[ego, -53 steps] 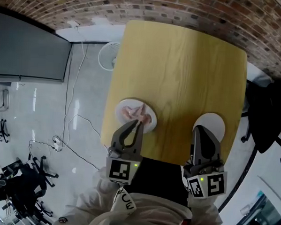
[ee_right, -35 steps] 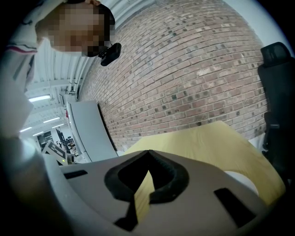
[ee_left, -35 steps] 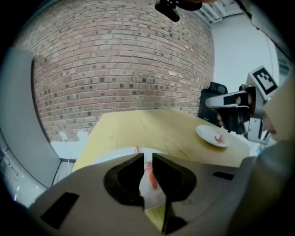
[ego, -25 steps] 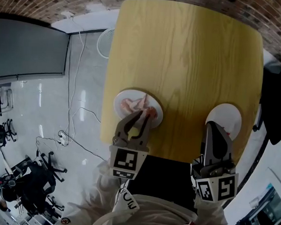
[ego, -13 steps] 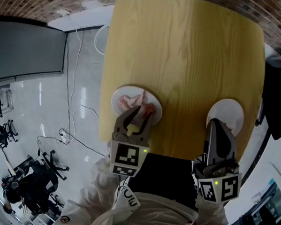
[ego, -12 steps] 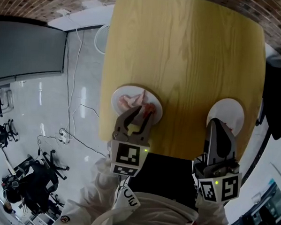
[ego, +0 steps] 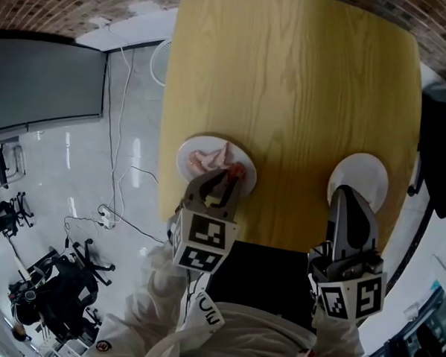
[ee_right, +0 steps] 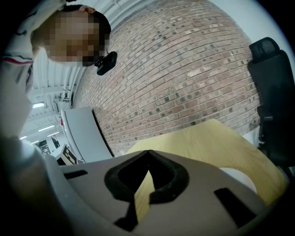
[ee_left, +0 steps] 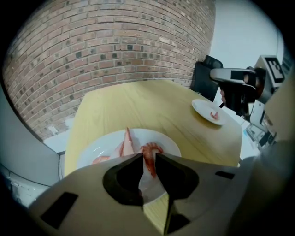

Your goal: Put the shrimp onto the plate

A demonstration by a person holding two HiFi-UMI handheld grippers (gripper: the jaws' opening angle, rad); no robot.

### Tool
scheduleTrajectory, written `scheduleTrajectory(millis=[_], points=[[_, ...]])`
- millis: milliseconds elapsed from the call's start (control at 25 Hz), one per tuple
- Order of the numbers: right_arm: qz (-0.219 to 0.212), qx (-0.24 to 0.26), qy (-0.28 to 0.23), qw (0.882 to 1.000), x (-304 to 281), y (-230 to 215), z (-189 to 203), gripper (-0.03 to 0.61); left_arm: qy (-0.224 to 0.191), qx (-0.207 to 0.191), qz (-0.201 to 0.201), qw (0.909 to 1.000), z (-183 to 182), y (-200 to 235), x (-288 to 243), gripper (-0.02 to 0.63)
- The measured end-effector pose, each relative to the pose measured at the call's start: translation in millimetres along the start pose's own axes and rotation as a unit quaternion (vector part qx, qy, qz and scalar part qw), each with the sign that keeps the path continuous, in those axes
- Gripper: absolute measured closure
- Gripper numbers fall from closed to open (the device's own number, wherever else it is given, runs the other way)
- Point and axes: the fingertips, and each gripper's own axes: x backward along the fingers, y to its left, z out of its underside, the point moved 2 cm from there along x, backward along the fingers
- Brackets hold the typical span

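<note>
Now the left gripper [ee_left: 147,160] pinches a red shrimp [ee_left: 150,151] on the plate [ee_left: 99,148] at the wooden table's [ego: 288,80] near-left edge; the right gripper [ee_right: 148,152], jaws together, hovers by the near-right plate [ego: 371,170].

— How are the two grippers held?
— Both sit close to the body and point away. The left gripper [ego: 223,183] has its jaws pinched narrowly on a shrimp [ee_left: 148,153]. The right gripper [ego: 347,191], well to the right, has its jaws pressed together with nothing between them. White sleeves [ego: 151,306] show behind them.
</note>
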Motion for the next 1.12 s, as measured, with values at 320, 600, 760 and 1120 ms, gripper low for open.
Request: scheduleTrajectory(millis=[320, 600, 760, 1120], points=[[0.008, -0.006, 0.002, 1.0, 1.9, -8.5, 0.4, 0.554, 0.035, -0.013, 0.01, 0.9993, 0.3, -2.0, -3.8, 0.529], [0.01, -0.015, -0.006, 1.0, 4.8, -15.6, -1.2, 0.554, 0.036, -0.025, -0.006, 0.999, -2.5, -6.8, -4.7, 0.546], [0.015, -0.02, -0.01, 1.0, 8.4, -19.9, 0.6, 0.554, 0.032, -0.025, -0.014, 0.9991, -2.2, -5.5, -4.7, 0.548], [0.023, -0.026, -0.022, 0.999, 18.6, -27.8, -3.5, 0.554, 0.023, -0.036, -0.018, 0.9989, -11.7, -8.6, 5.1, 0.548]])
